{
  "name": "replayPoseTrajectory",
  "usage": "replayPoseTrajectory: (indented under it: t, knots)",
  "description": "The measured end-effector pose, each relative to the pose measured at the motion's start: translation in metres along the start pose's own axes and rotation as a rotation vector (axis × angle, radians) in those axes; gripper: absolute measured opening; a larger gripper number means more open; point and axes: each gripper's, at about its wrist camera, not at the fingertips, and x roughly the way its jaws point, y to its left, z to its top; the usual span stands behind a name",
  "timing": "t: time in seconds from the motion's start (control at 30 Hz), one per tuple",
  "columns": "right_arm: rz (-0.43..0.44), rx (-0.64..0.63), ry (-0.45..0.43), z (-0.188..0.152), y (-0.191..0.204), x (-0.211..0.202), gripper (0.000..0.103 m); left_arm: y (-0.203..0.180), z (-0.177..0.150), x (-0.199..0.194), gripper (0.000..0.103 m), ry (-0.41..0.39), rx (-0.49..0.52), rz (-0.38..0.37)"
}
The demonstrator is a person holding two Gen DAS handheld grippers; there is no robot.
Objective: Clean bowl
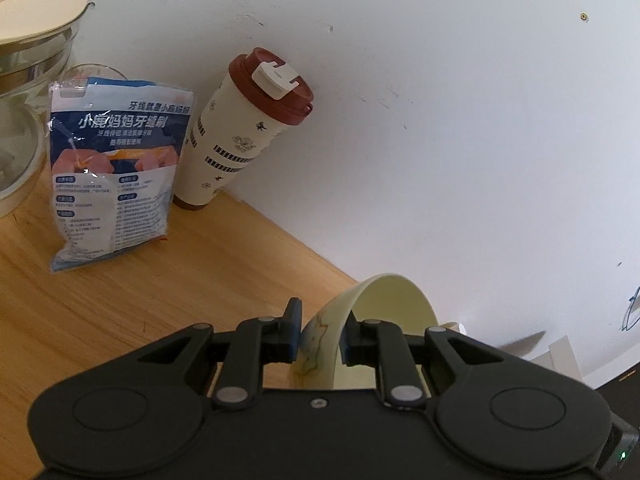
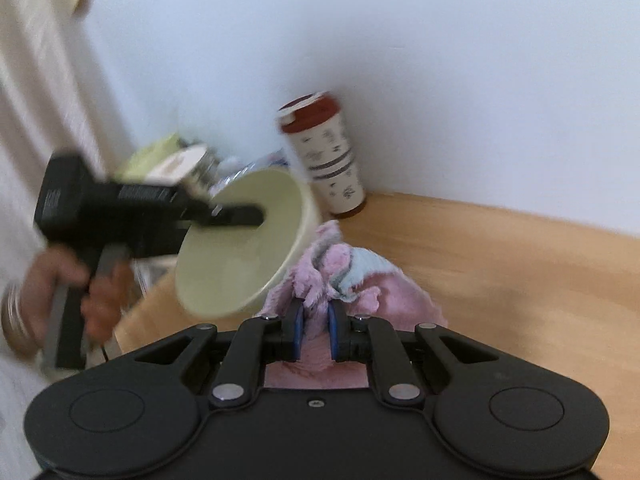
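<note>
Bowl up off the desk, cloth in the other gripper.
Left gripper clamps the pale bowl by its rim, tilted above the desk; right gripper pinches the pink cloth, just beside the bowl.

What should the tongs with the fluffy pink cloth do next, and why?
Probably push the pink cloth up into the bowl and start wiping. The left tongs grip the bowl's rim and hold it tilted, open side out; the right tongs pinch the cloth just below it.
</note>
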Motion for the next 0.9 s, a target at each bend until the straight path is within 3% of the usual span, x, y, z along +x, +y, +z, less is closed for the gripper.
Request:
replayPoseTrajectory:
  t: [0.13,0.33,0.63,0.9]
  knots:
    - [0.011,-0.050,0.061,-0.007,0.014,0.005,0.014,-0.002,-0.002,0.003,0.017,0.006,-0.004,0.011]
    - [0.034,-0.003,0.107,-0.015,0.024,0.022,0.013,-0.006,-0.009,0.007,0.017,-0.001,-0.018,0.020]
    - [0.150,0.137,0.098,-0.005,0.039,0.038,0.011,-0.019,-0.021,0.011,0.016,-0.004,0.010,0.015]
    - [0.129,0.221,0.094,0.002,0.040,0.050,0.008,-0.019,-0.027,0.017,0.016,0.024,0.018,0.014]
